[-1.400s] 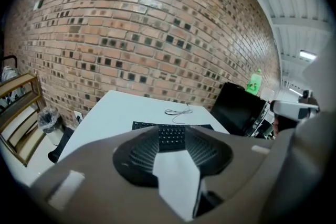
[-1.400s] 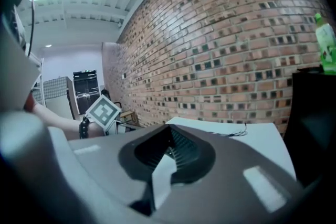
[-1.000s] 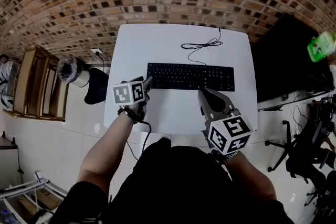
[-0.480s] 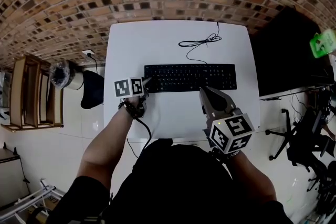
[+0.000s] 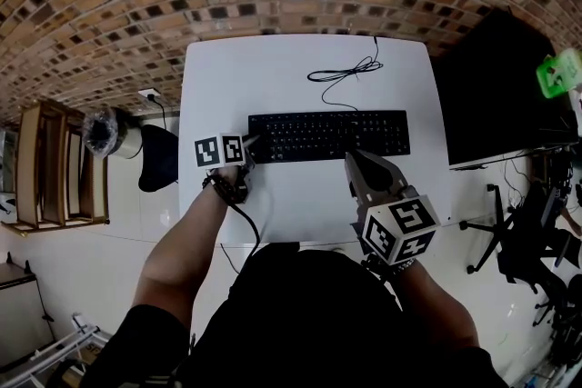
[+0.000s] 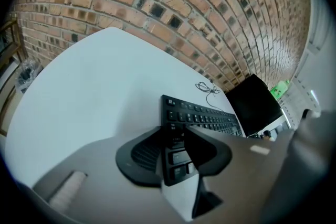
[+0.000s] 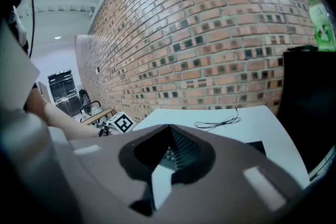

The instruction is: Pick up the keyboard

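A black keyboard [image 5: 329, 134] lies flat across the middle of the white table [image 5: 273, 77], its thin cable [image 5: 346, 74] coiled behind it. My left gripper [image 5: 250, 144] is down at the keyboard's left end. In the left gripper view the end keys [image 6: 176, 157] sit between the two pads. The jaws have just been closing, and I see no firm pinch. My right gripper [image 5: 351, 163] hovers in front of the keyboard's right half, jaws shut and empty. Its own view shows the keyboard [image 7: 169, 155] only through the gap under the shut right gripper [image 7: 168, 131].
A black cabinet [image 5: 491, 95] with a green bottle [image 5: 556, 77] on it stands right of the table. A wooden shelf [image 5: 50, 164] and a dark seat [image 5: 159, 157] stand on the left, and an office chair [image 5: 509, 241] lower right. A brick wall lies behind.
My left gripper has come down and forward onto the keyboard's left end and its jaws have narrowed. The right gripper has shifted only slightly. The keyboard has not moved.
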### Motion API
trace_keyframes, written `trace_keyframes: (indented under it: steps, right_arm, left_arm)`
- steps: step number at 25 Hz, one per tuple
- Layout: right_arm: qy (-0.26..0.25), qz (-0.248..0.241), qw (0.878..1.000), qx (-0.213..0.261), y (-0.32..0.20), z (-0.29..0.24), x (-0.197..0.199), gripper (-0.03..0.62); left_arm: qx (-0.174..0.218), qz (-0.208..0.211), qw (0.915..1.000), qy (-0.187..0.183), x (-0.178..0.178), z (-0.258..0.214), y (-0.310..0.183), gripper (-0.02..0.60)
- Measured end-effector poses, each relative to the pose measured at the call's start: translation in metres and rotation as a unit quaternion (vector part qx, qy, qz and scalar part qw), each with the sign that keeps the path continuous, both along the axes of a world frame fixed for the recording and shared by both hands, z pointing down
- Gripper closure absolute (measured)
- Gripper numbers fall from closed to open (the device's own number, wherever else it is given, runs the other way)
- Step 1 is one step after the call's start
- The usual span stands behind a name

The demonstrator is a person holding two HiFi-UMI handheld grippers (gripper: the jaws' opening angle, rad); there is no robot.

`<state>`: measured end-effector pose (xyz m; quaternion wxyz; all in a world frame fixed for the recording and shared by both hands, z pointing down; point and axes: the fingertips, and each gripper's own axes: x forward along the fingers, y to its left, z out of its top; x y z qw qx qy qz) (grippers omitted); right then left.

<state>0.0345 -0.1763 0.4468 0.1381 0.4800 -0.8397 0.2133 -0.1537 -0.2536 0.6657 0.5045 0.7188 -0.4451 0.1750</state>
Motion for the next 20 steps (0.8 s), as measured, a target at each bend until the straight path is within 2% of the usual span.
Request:
trace_keyframes:
  steps: [10, 20]
  right_arm:
    - [-0.018, 0.003, 1.0, -0.013, 0.0, 0.007, 0.0, 0.592]
    - [-0.06, 0.008, 0.997, -0.053, 0.005, 0.023, -0.001, 0.592]
  left_arm:
    - [0.019, -0.001, 0.9998, 0.001, -0.001, -0.034, 0.001, 0.468]
    - [0.037, -0.006, 0.9992, 0.016, 0.005, -0.077, 0.002, 0.489]
